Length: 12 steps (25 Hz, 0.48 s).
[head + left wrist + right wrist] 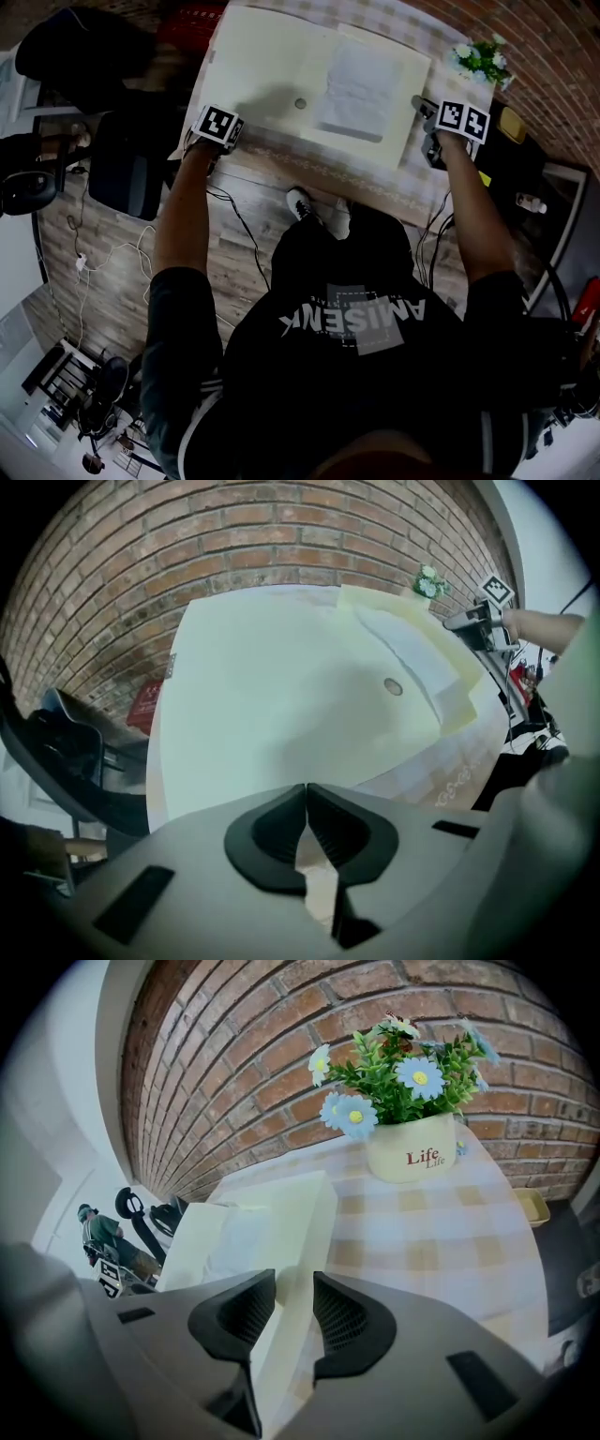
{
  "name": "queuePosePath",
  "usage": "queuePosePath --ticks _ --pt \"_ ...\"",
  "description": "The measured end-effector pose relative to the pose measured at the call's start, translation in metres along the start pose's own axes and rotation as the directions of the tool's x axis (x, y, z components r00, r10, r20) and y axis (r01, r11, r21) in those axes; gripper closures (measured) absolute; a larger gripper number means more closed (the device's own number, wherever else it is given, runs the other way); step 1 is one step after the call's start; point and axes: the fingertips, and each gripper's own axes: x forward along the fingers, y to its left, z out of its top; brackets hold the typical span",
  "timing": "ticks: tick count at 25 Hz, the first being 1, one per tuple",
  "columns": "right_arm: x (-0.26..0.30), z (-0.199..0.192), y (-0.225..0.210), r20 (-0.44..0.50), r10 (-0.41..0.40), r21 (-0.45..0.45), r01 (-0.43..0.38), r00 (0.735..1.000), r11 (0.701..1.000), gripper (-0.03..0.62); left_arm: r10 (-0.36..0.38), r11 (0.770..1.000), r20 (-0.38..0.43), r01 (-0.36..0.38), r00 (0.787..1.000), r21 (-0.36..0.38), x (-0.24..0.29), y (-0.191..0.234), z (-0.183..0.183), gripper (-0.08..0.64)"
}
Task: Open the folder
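Observation:
The cream folder lies spread open on the table, its left cover bare with a small round snap, its right half holding white paper. My left gripper is shut at the left cover's near corner. In the left gripper view its tips meet right at the cover's near edge; whether they nip it is hidden. My right gripper stands open at the folder's right edge. In the right gripper view that edge runs into the gap between the jaws, pads apart.
A pot of blue and white flowers stands on the checked tablecloth at the far right, against a brick wall. A black chair stands left of the table. Cables trail over the wooden floor.

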Motion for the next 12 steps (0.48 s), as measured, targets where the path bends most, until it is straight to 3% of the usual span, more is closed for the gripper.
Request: queuePosePath --ticks 3,7,12 --pt "0.0 0.0 0.001 0.009 -0.004 0.008 0.004 1.0 1.0 0.436 -0.064 0.997 -0.033 0.062 0.997 -0.056 -0.001 0.001 -0.002 0.54" --pt "-0.001 0.0 -0.001 0.024 -0.01 0.026 0.009 1.0 1.0 0.432 -0.109 0.988 0.006 0.109 0.994 -0.112 -0.003 0.002 0.0 0.54" --pt "-0.004 -0.001 -0.003 0.016 0.006 0.024 -0.007 1.0 1.0 0.416 -0.052 0.982 0.082 0.066 0.995 -0.176 -0.015 0.001 0.002 0.54"
